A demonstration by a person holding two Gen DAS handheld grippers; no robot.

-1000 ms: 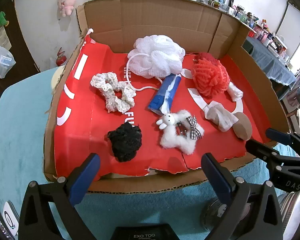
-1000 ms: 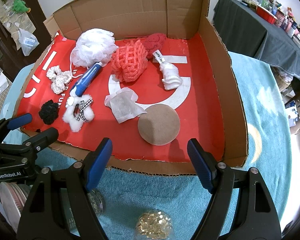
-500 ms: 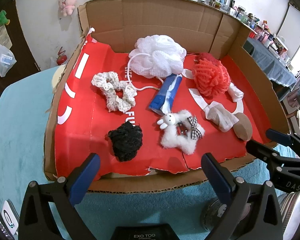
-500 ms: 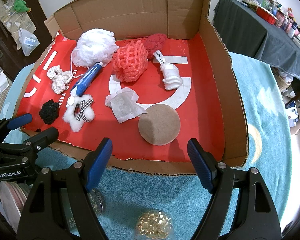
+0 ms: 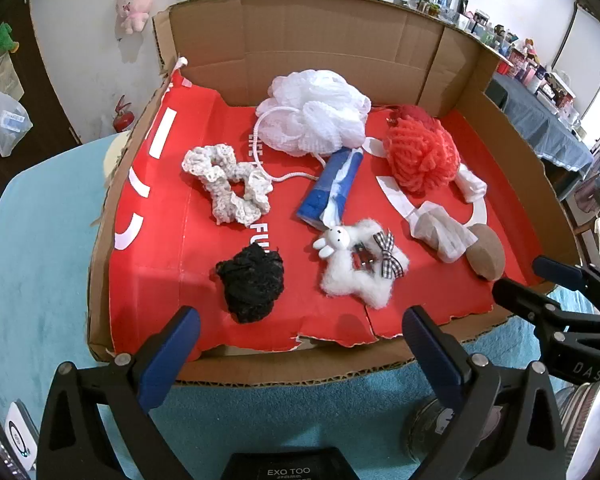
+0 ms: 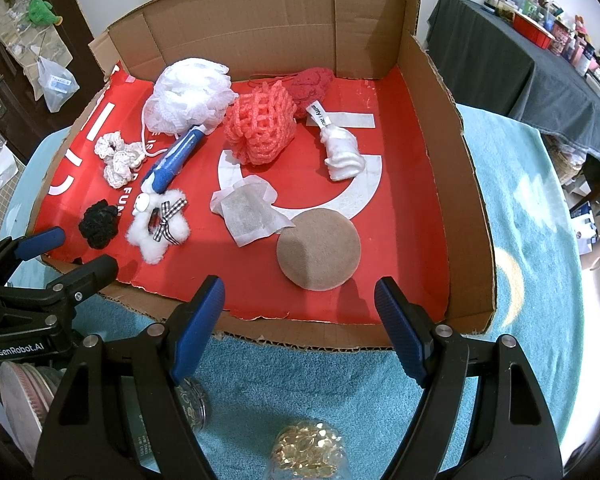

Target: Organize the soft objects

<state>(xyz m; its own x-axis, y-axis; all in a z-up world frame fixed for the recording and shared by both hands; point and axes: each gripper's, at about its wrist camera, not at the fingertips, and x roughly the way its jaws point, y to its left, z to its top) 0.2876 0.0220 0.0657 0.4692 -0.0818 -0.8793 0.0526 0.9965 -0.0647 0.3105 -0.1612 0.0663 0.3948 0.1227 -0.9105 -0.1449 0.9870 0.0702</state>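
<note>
**Cardboard tray of soft items, both grippers idle**

Left wrist view: Cardboard tray [image 5: 260,52] with a red liner fills the centre of the frame, resting on a counter [image 5: 40,260] covered in teal towel. Inside, the white mesh pouf [image 5: 316,112] lies at upper centre, touching the blue roll [image 5: 334,188] below it. The cream scrunchie [image 5: 228,188] lies left of centre; the black scrunchie [image 5: 254,282] lies at lower centre. The white plush clip [image 5: 360,268] lies just right of it. The red pouf [image 5: 420,156] occupies the upper right. The left gripper [image 5: 300,340] sits at the lower edge, jaws spread apart, nothing between them.

Right wrist view: The tan round pad [image 6: 318,248] lies at centre, touching the gauze sachet [image 6: 248,210] to its left. The white folded cloth [image 6: 342,156] lies above it, apart from the red pouf [image 6: 260,124]. The right gripper [image 6: 300,312] at the lower edge stands wide, empty, short of the tray's near wall. A jar of gold pieces [image 6: 306,454] stands at bottom centre.
</note>
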